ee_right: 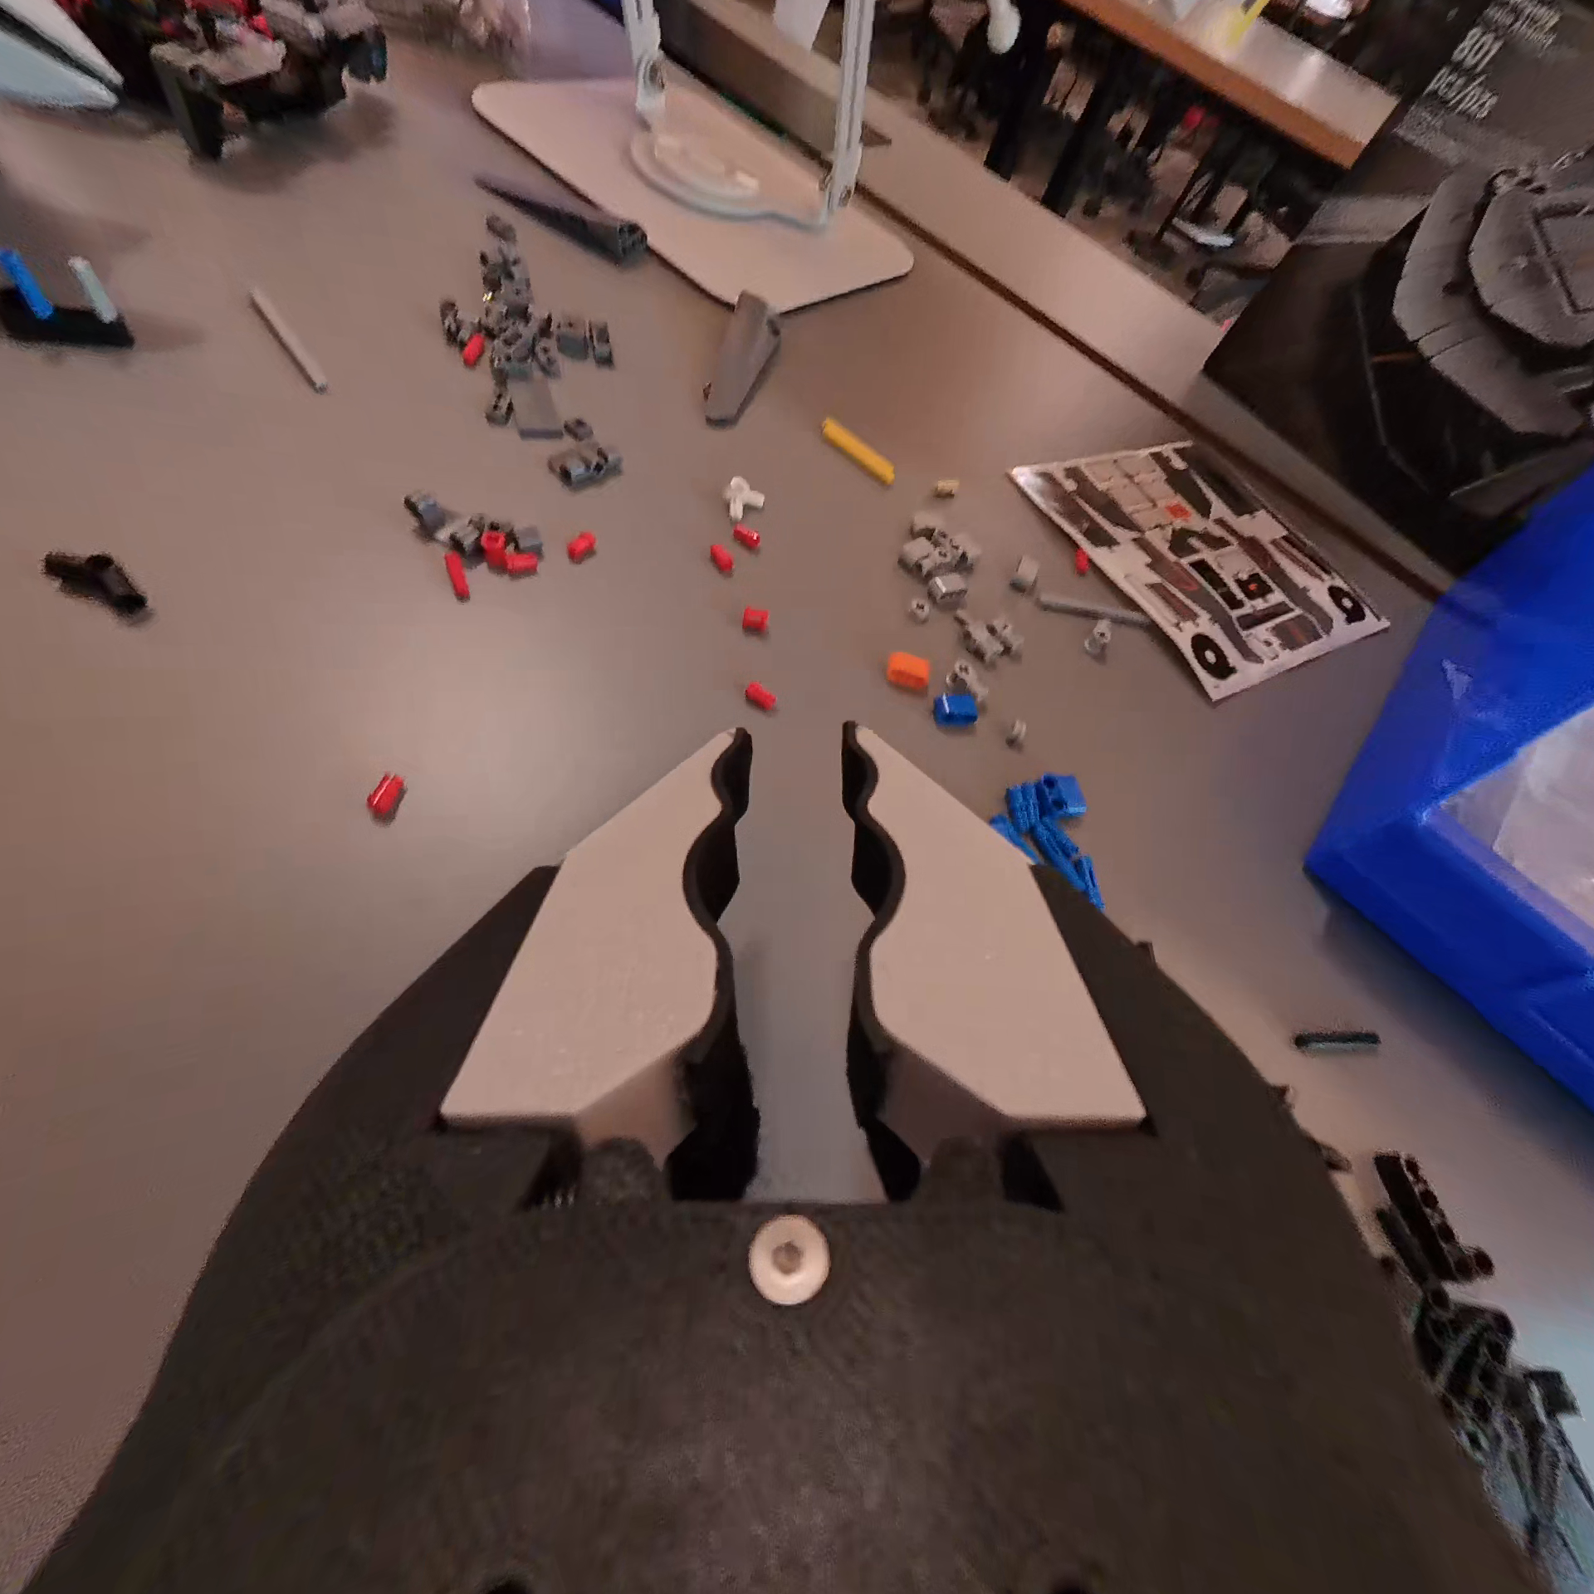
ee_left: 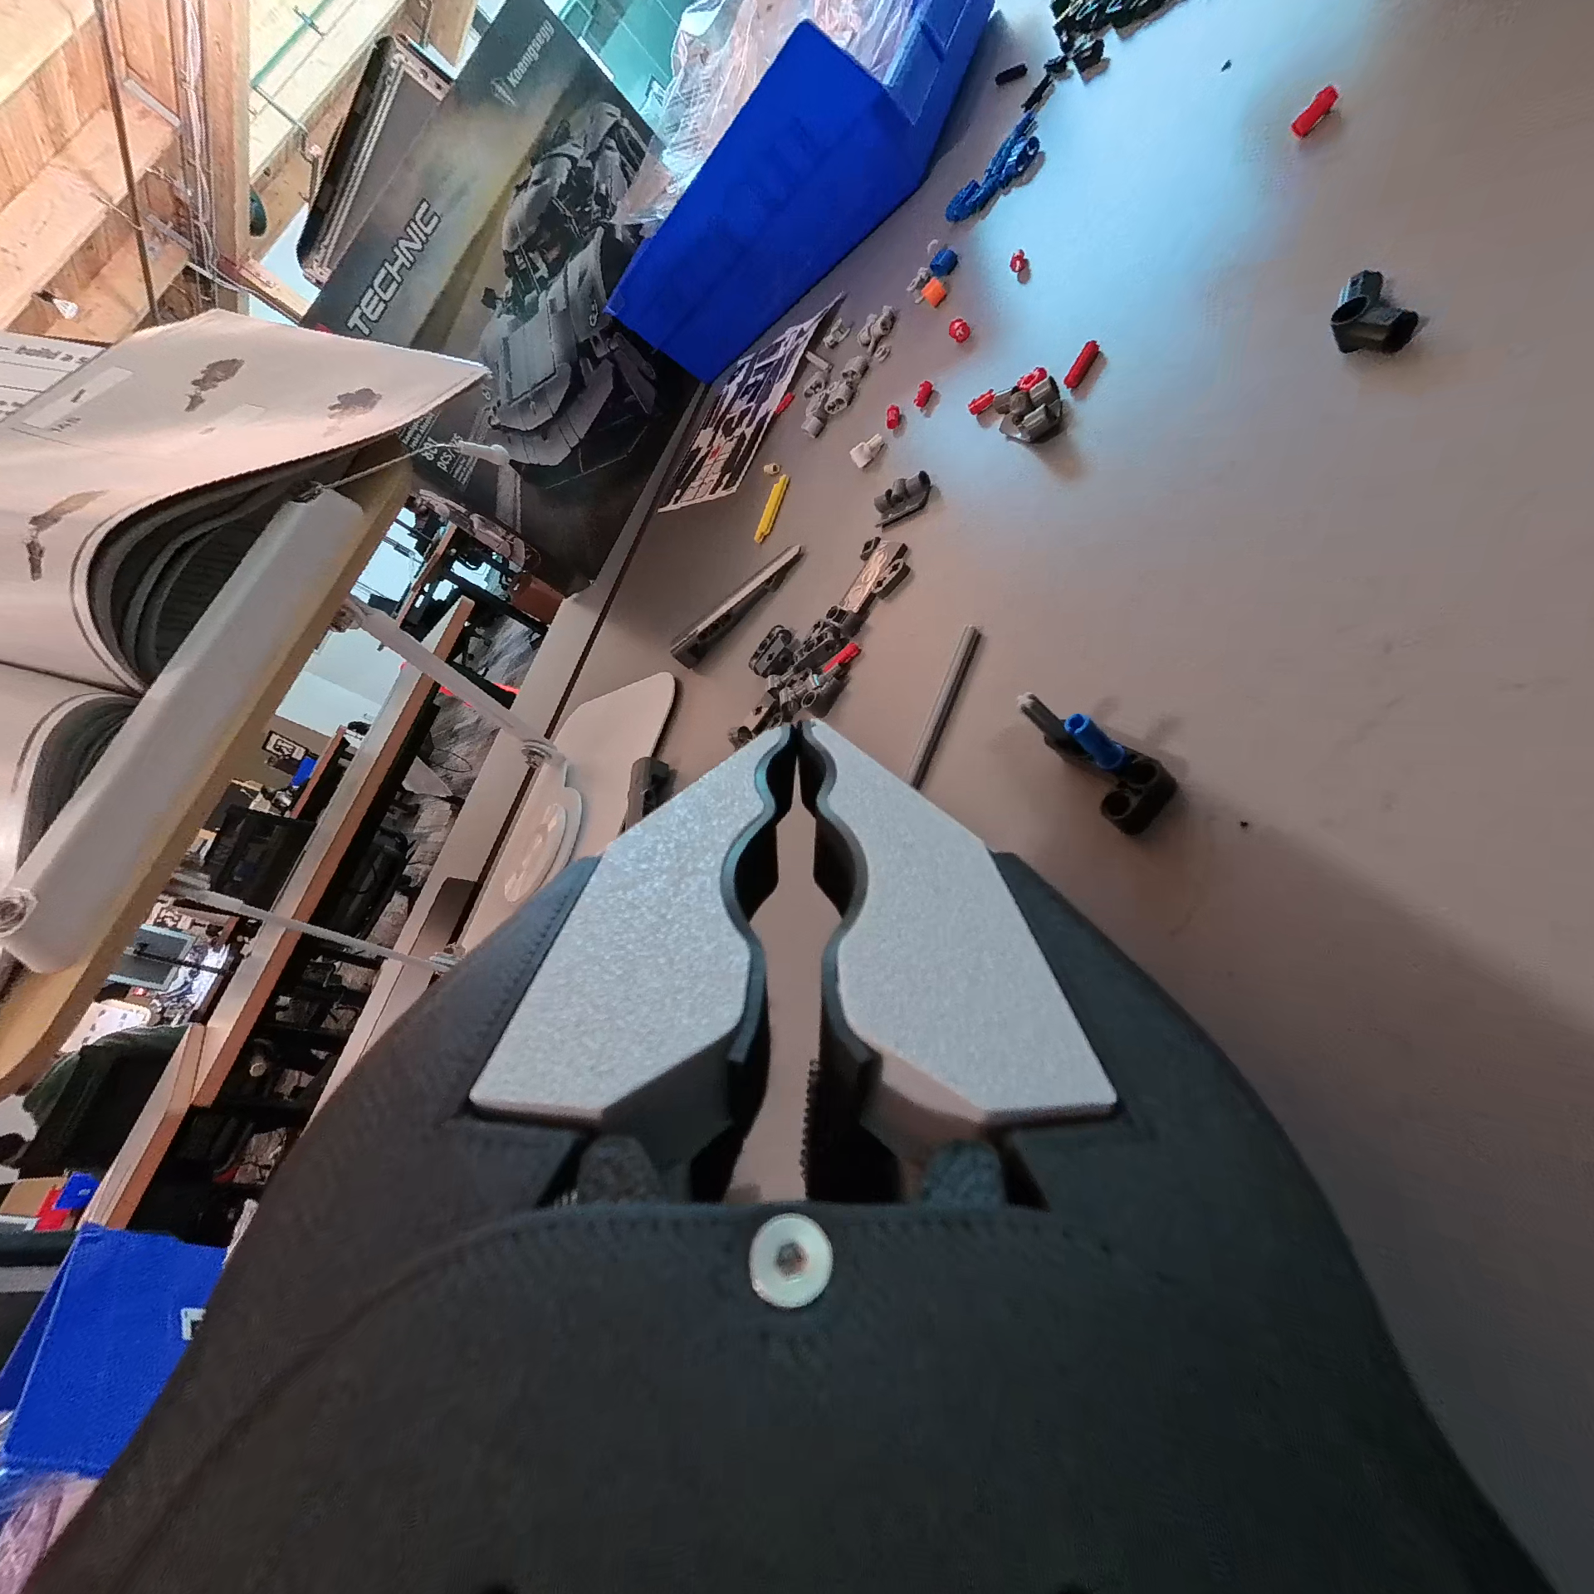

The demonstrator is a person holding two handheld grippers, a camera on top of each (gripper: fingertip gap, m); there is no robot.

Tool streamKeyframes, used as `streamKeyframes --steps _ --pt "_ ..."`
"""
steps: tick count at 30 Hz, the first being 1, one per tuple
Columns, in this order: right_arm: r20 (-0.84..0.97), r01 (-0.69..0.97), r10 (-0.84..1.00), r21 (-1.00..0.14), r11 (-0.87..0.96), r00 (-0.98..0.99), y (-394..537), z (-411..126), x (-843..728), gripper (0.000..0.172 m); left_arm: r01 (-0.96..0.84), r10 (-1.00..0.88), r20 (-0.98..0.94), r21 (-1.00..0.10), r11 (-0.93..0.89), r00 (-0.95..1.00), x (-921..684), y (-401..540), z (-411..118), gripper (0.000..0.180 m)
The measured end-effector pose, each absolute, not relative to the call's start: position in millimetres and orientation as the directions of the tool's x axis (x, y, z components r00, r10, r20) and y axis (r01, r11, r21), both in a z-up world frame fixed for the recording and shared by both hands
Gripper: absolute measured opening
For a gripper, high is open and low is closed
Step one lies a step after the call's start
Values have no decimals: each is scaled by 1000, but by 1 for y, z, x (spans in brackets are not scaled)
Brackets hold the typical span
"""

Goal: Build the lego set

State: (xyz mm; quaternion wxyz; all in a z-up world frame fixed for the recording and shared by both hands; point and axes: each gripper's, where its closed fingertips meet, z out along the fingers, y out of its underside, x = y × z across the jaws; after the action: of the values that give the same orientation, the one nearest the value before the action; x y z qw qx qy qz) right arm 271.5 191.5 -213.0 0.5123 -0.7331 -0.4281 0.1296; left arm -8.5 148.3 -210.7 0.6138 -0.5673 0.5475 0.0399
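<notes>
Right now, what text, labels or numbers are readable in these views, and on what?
Not quoting any writing; where it stands:
Dark box: large white lettering, legible.
Open booklet: small print, blurred.
Sticker sheet: shapes, nothing readable.

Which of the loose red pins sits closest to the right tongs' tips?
The red pin just beyond the right tongs, slightly left of their open gap. The other red pins lie farther up the table or well off to the left.

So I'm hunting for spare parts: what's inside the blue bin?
In the right wrist view, the blue bin holds crinkled clear plastic, apparently bags. What they contain, and anything beneath them, is hidden; most of the bin runs out of frame.
</notes>
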Motion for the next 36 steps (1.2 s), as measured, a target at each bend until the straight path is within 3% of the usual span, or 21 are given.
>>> streamKeyframes --steps 11,36 --pt "262 310 633 -950 37 728 205 -182 294 14 -633 -593 -694 -683 364 407 -6 144 -204 0" --pt "448 453 407 -887 90 796 218 -175 320 23 -600 -580 -693 -698 392 427 -5 141 -190 0"
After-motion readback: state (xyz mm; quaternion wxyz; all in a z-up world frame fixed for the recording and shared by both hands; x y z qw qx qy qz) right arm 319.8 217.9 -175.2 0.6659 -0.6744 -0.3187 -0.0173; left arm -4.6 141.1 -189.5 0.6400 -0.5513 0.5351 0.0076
